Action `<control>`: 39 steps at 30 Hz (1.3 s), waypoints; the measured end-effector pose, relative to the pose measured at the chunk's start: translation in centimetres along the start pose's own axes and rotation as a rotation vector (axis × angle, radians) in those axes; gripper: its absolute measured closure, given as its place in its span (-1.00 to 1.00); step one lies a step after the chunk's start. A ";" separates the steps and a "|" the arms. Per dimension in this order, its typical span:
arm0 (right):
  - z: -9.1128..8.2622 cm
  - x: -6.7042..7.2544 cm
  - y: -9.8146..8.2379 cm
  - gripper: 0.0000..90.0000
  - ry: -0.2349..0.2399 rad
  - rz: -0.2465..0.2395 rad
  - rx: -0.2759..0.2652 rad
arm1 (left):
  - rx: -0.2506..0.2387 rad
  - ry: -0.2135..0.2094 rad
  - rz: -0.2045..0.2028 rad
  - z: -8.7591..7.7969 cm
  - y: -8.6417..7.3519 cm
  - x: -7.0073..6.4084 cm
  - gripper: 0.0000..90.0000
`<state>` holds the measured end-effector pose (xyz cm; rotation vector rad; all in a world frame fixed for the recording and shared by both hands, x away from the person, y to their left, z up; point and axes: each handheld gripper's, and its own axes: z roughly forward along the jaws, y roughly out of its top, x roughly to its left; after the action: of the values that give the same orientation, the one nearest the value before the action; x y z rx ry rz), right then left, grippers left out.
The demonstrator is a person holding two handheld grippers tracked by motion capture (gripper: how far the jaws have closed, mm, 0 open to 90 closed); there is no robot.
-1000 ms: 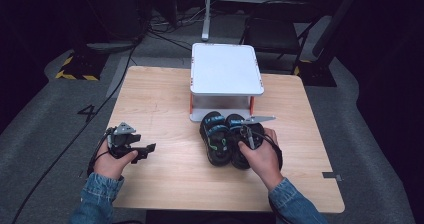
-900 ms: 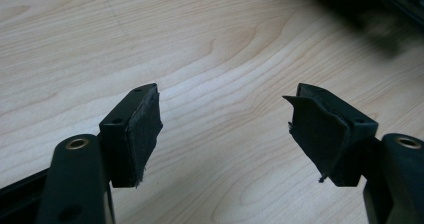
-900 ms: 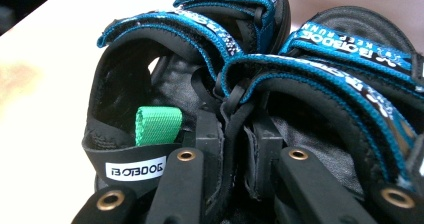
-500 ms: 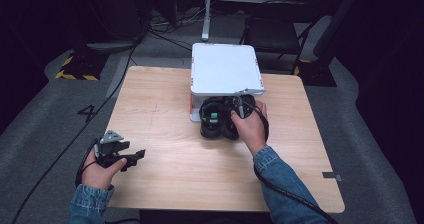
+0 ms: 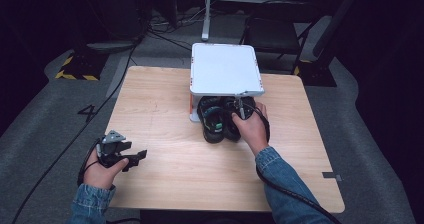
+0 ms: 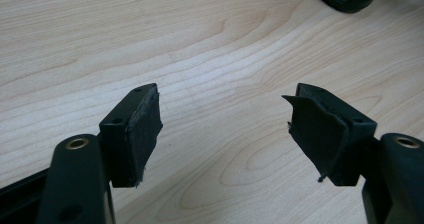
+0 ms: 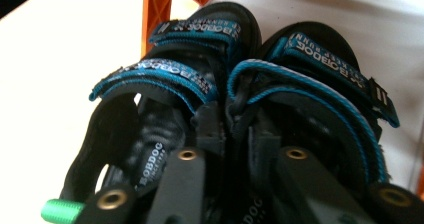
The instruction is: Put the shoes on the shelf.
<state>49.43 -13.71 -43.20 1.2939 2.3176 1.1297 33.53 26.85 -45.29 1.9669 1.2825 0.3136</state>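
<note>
Jaws of the right gripper (image 7: 227, 149) are pinching together the inner side straps of a pair of black sandals with blue trim (image 7: 235, 84), the grip having just been easing slightly with the straps still between the pads. Sandals (image 5: 220, 116) are resting on the wooden table (image 5: 165, 109), their toes going in beneath the white shelf (image 5: 225, 69) on orange legs (image 7: 157, 9), their heels sticking out toward the person. Right hand (image 5: 250, 129) is steering the pair from behind. Left gripper (image 6: 225, 129), jaws standing wide apart with nothing between them, is idling over bare wood near the table's front left corner, well apart from the footwear. Stowing the pair under the shelf appears to be the step in hand, and nearly done. Next move likely calls for nudging the heels fully under the top, then opening the jaws without snagging the straps.
</note>
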 end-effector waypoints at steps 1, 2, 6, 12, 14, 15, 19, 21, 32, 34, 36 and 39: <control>-0.1 0.1 -0.1 0.65 -0.007 -0.011 -0.005 | 0.000 -0.003 0.003 0.1 0.1 0.0 -0.37; -0.2 0.1 -0.2 0.60 -0.014 -0.030 -0.014 | 0.001 -0.003 0.004 0.2 0.2 -0.1 -0.37; -1.0 0.5 -0.4 0.42 -0.012 -0.059 -0.018 | 0.005 -0.016 0.015 0.8 0.7 -0.4 -0.37; -3.2 0.8 -0.8 0.18 -0.002 -0.058 -0.078 | 0.009 -0.035 0.044 1.6 1.5 -1.1 -0.37; -4.4 0.8 -1.2 0.15 0.005 -0.058 -0.108 | 0.008 -0.043 0.069 2.0 1.9 -1.5 -0.37; -4.8 0.8 -1.4 0.14 0.004 -0.060 -0.121 | 0.011 -0.055 0.070 2.1 2.1 -1.9 -0.36; -7.0 0.6 -2.5 0.04 -0.001 -0.109 -0.210 | 0.013 -0.083 0.120 3.0 2.9 -3.3 -0.37; -7.9 0.4 -3.2 0.02 -0.019 -0.113 -0.228 | 0.011 -0.098 0.134 3.4 3.3 -4.2 -0.37; -10.1 0.0 -7.7 -0.22 0.019 -0.072 -0.154 | -0.009 -0.168 0.180 6.0 4.4 -9.0 -0.50; -10.1 -0.1 -8.2 -0.22 0.033 -0.106 -0.119 | -0.010 -0.164 0.186 6.4 4.4 -9.5 -0.50; -10.2 0.0 -8.6 -0.23 0.022 -0.099 -0.123 | -0.012 -0.155 0.196 6.7 4.4 -10.0 -0.50; -9.9 0.1 -9.2 -0.22 0.029 -0.098 -0.100 | -0.023 -0.156 0.199 7.2 4.4 -10.5 -0.43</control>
<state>38.29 -21.43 -43.36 1.1242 2.2858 1.2223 35.65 13.55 -45.16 2.0603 0.9833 0.2638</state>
